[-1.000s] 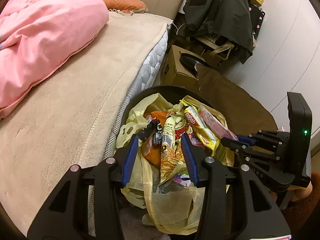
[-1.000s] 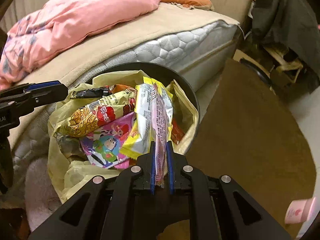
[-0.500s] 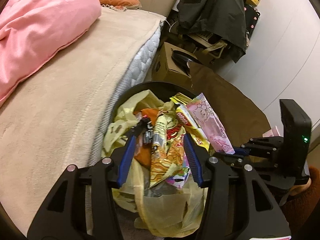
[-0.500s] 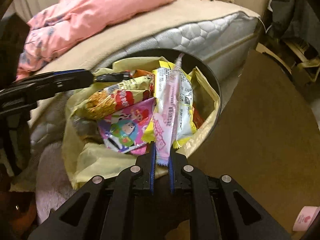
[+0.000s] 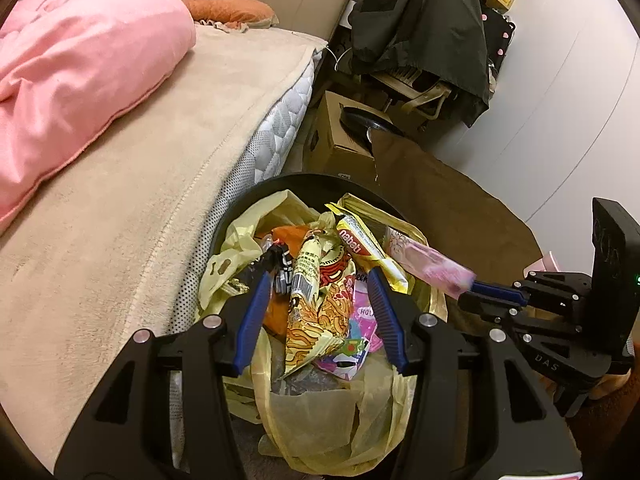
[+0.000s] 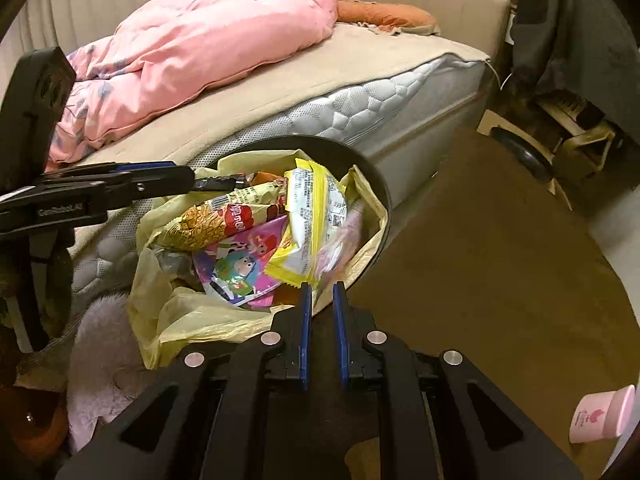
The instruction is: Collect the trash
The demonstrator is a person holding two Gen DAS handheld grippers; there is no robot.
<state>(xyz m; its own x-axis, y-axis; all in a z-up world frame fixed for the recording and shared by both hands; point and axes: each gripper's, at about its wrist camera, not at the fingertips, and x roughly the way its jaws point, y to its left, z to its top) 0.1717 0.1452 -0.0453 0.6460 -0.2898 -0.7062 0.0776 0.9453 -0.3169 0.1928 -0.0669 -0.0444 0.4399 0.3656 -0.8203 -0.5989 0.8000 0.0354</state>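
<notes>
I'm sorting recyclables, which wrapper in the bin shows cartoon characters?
The purple wrapper beside the noodle packet; the others show noodles or plain print.

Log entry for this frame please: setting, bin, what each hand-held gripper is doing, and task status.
setting: bedroom floor beside a bed
bin: black round bin lined with a yellow bag, heaped with snack wrappers
left hand-held gripper: open, poised over the wrappers, holding nothing
right hand-held gripper: shut; the end of a blurred pink wrapper is at its tips, grip unclear
stray item: pink jar on the brown rug
status: pink wrapper over the bin, not yet settled
</notes>
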